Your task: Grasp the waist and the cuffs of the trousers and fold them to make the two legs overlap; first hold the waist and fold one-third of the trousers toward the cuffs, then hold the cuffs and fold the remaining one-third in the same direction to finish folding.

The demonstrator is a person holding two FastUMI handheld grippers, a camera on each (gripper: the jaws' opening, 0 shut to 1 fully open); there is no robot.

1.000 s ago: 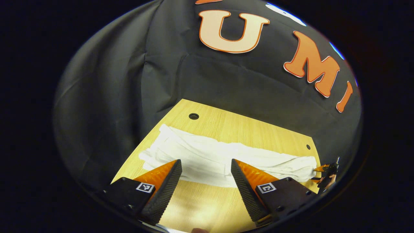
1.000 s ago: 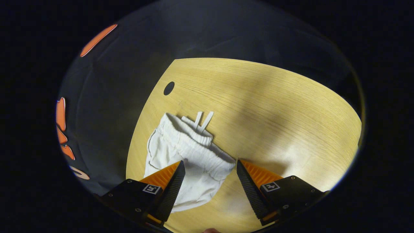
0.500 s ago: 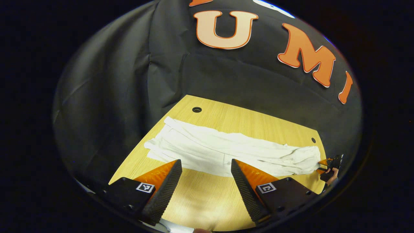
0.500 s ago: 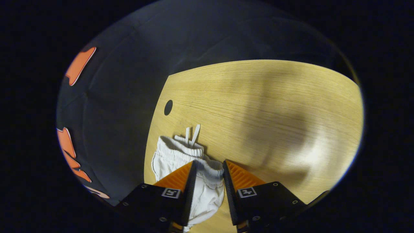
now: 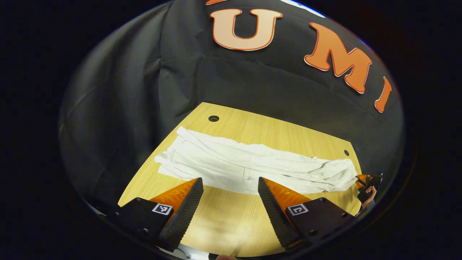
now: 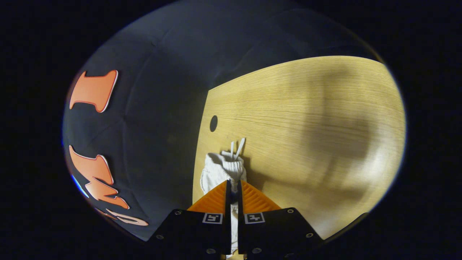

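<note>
Soft creased cloth trousers [image 5: 252, 168] — on a matt, wood-grain table [image 5: 281, 135].

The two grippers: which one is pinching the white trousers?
The right gripper. Its fingers are squeezed together on the trousers' waist. The left gripper hangs wide open above the table, touching nothing.

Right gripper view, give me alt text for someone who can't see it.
The right gripper has its jaws shut on the waistband of white trousers lying on a wooden table. Two drawstring ends poke out beyond the waistband, near a round hole in the tabletop.
</note>
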